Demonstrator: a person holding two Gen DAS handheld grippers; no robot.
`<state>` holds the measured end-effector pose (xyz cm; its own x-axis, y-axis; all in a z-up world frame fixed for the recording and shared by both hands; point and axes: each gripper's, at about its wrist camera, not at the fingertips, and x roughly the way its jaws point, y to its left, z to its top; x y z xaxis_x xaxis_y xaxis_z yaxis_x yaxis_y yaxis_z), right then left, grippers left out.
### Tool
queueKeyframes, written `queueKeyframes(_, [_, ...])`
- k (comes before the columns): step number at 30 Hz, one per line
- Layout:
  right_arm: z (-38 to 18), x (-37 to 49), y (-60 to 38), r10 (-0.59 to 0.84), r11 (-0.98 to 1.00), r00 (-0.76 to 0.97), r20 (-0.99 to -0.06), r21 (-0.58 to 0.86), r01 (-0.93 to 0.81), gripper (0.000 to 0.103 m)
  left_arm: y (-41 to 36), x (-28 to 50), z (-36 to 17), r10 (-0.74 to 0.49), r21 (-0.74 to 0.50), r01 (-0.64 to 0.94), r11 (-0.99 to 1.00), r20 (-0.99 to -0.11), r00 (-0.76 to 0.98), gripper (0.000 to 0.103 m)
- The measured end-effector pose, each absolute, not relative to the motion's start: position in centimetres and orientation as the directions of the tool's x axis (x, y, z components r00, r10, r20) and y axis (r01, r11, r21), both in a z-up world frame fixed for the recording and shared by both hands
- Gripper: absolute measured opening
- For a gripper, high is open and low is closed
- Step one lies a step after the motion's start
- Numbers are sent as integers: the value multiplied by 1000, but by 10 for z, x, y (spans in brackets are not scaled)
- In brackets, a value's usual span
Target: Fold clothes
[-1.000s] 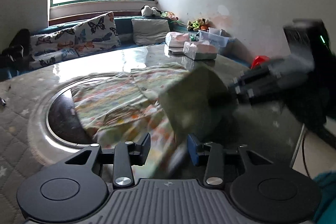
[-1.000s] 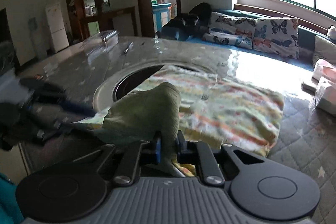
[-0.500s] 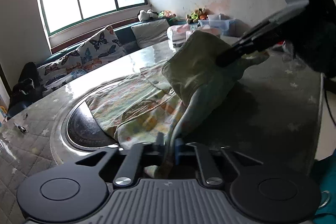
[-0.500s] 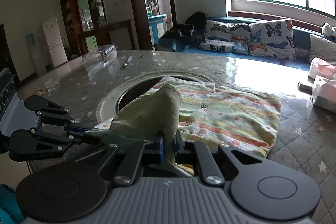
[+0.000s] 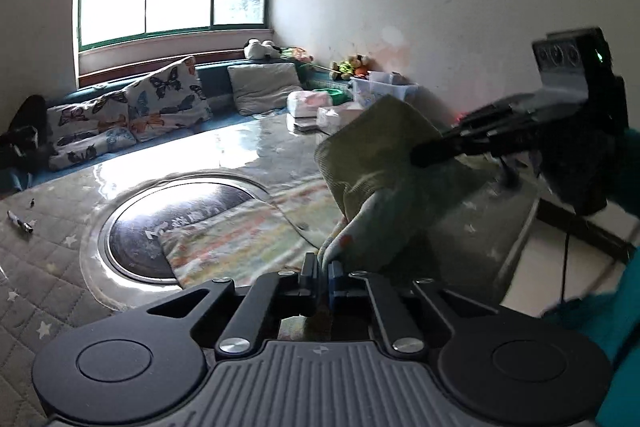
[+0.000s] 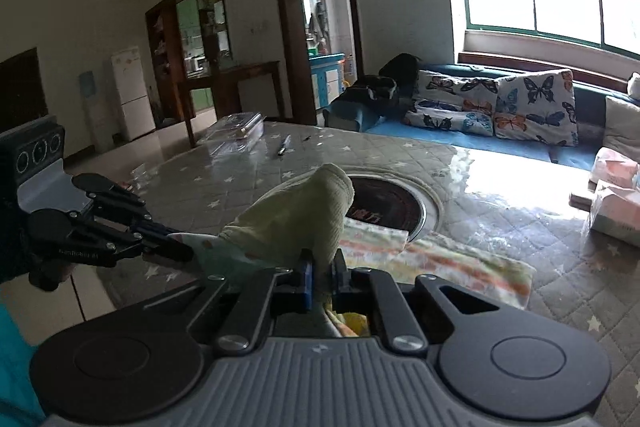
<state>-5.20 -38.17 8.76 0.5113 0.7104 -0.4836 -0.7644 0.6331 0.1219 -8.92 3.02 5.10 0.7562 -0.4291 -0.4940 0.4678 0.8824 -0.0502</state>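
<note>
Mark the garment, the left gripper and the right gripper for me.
garment (image 5: 240, 247): left wrist view, flat patterned part lying on the table.
left gripper (image 5: 323, 273): left wrist view, midway between its fingertips, shut on cloth.
right gripper (image 6: 323, 273): right wrist view, midway between its fingertips, shut on cloth.

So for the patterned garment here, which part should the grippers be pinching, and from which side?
The lifted near edge of the garment, where both already hold it: left gripper and right gripper shut on its raised fold, approaching from the table's near side. The rest lies flat.
</note>
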Motion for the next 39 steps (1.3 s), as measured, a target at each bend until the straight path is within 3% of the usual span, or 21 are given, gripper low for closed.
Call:
queueKeyframes(9, [83,33,-351,664,678,536,-522,118,-725,7,47,-4,54,-395,-89,413,906,-523,755,6])
queueKeyframes(20, [24,129,-304,556,754,544,-628,105,-649,9,59,97,-2,-295,-94,316,944,-667,684,6])
queueKeyframes(25, [-10,144,-302,489,802,551,-676,100,-589,26,62,108,-17,-261,-92,279,956,-699,666,16])
queueKeyframes(27, [-11,142,-308,482,812,569,-667,96,-576,28,64,108,-16,-245,-80,268,960,-700,671,24])
queueKeyframes(33, [7,119,-325,525,799,579,-623,126,-589,28,66,116,-16,-222,-74,244,967,-714,664,25])
queueKeyframes(39, [-12,114,-322,529,787,525,-666,153,-598,27,63,124,-16,-199,-60,228,972,-732,652,30])
